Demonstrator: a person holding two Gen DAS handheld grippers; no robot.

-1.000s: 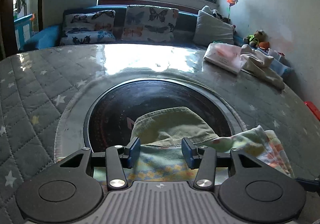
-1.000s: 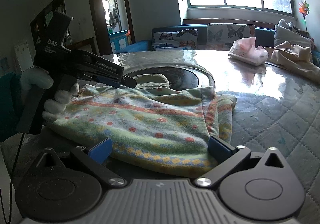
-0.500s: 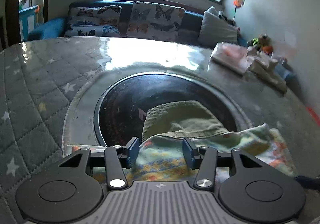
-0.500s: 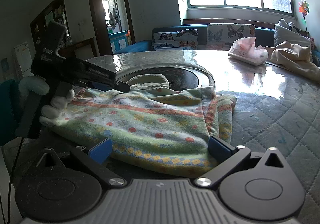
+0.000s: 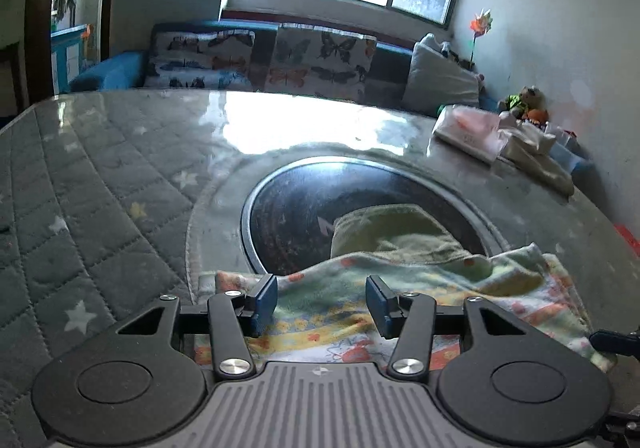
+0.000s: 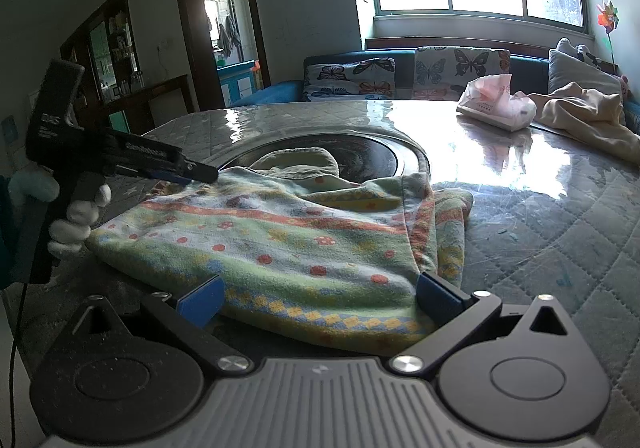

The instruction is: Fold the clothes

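One patterned fleece garment [image 6: 280, 244] lay bunched on the table [image 6: 540, 216]. Two tools hovered over it: left tool [image 5: 321, 302] half-spread, right tool [image 6: 320, 298] wide, neither gripping.

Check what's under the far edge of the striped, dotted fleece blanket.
An olive-green ribbed garment pokes out from under the striped fleece blanket, lying across the dark round inset in the table. Its near part is covered, so its extent is unclear.

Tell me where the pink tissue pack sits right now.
In the right wrist view, the tissue pack lies at the table's far right, beside the beige garment.
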